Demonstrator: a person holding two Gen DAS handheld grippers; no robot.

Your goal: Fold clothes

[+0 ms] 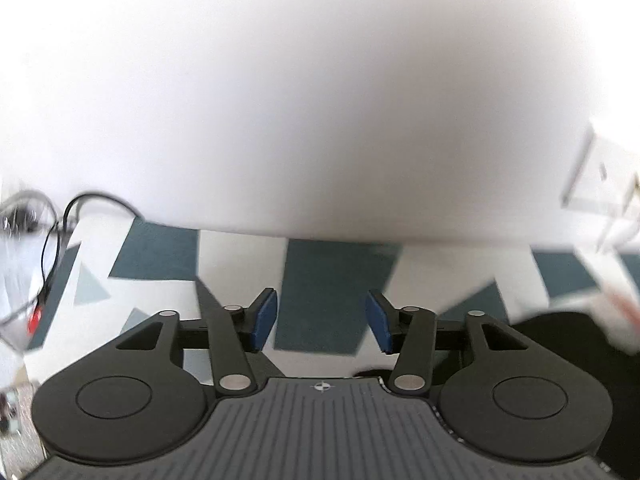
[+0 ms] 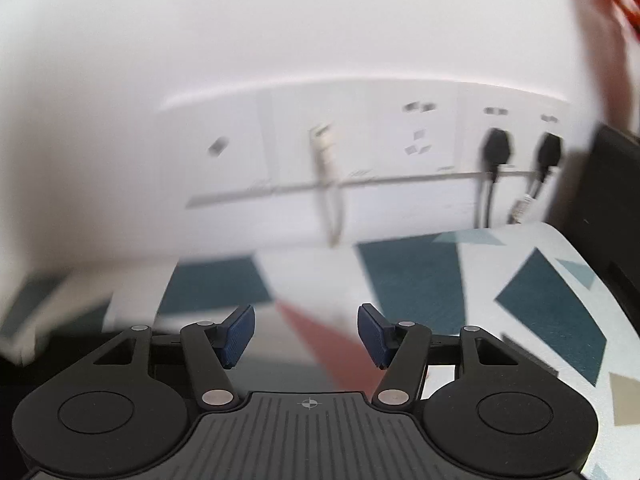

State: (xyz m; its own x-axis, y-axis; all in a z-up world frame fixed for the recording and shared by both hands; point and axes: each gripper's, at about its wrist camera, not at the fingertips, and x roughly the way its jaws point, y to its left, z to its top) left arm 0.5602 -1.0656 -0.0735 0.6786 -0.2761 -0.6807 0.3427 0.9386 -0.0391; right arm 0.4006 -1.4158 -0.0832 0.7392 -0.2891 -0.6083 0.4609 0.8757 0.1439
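Both views are blurred by motion. My left gripper (image 1: 321, 326) is open, nothing between its blue pads (image 1: 265, 322), and it hovers over a cloth with white and teal geometric patches (image 1: 332, 280). My right gripper (image 2: 306, 334) is open too, with nothing held, above the same patterned cloth (image 2: 520, 288), which here also shows a reddish triangle (image 2: 336, 356). I cannot make out any separate garment; a dark shape (image 1: 568, 340) lies low at the right in the left wrist view.
A white wall (image 2: 280, 60) rises close ahead, with a socket strip and two black plugs (image 2: 496, 148) and a white cable (image 2: 328, 184). A black cable (image 1: 60, 232) and a red-tipped item (image 1: 35, 320) sit at the left. A dark object (image 2: 616, 184) stands at the right edge.
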